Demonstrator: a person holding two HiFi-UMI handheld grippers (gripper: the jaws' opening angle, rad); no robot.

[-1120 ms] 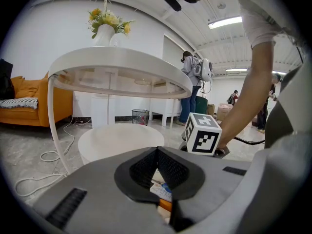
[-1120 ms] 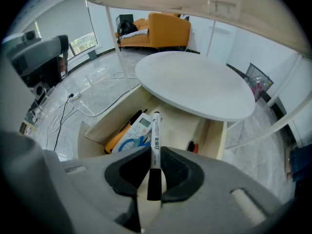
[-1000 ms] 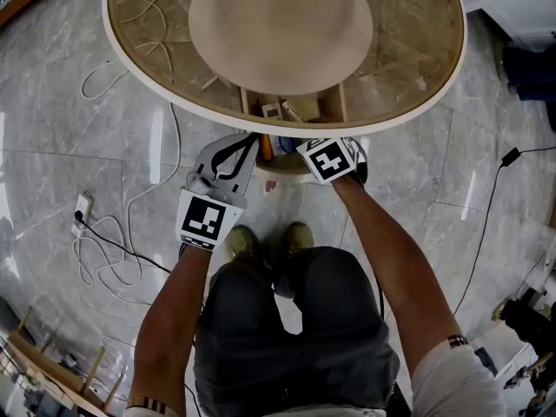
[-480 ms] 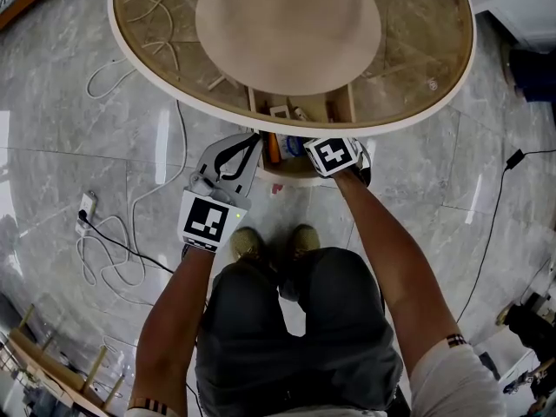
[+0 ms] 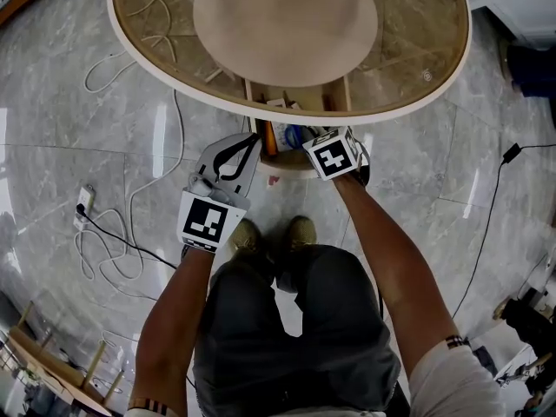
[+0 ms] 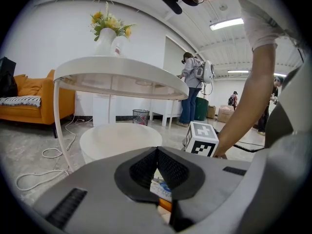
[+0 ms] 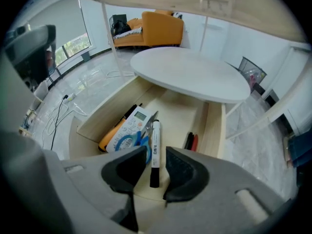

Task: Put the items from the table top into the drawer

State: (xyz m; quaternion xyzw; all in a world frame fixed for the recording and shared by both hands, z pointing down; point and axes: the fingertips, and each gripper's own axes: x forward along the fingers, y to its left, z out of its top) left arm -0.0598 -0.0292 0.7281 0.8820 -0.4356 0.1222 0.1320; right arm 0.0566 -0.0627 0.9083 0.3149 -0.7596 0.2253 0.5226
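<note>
The wooden drawer (image 7: pixel 215 126) under the round table stands pulled out. In it lie a white remote (image 7: pixel 127 126), blue-handled scissors (image 7: pixel 138 139), an orange item (image 7: pixel 109 138) and red and black pens (image 7: pixel 191 141). A white marker with a black cap (image 7: pixel 154 150) lies on the drawer floor between the jaws of my right gripper (image 7: pixel 154 161). Those jaws are opening and their pads stand off the marker. The right gripper (image 5: pixel 326 150) points steeply down into the drawer (image 5: pixel 282 165). To the left of the drawer, my left gripper (image 5: pixel 253 139) (image 6: pixel 157 150) is shut and empty.
The glass-topped round table (image 5: pixel 434 68) has a round lower shelf (image 5: pixel 287 24) above the drawer. A vase of flowers (image 6: pixel 109 30) stands on the table top. Cables (image 5: pixel 104 250) trail on the floor at left. My feet (image 5: pixel 269 237) are just behind the drawer. An orange sofa (image 6: pixel 29 96) and people (image 6: pixel 192 89) are far off.
Both grippers stay about where they were. The view has shifted a little, and more of the drawer's contents show beside the right gripper's cube.
</note>
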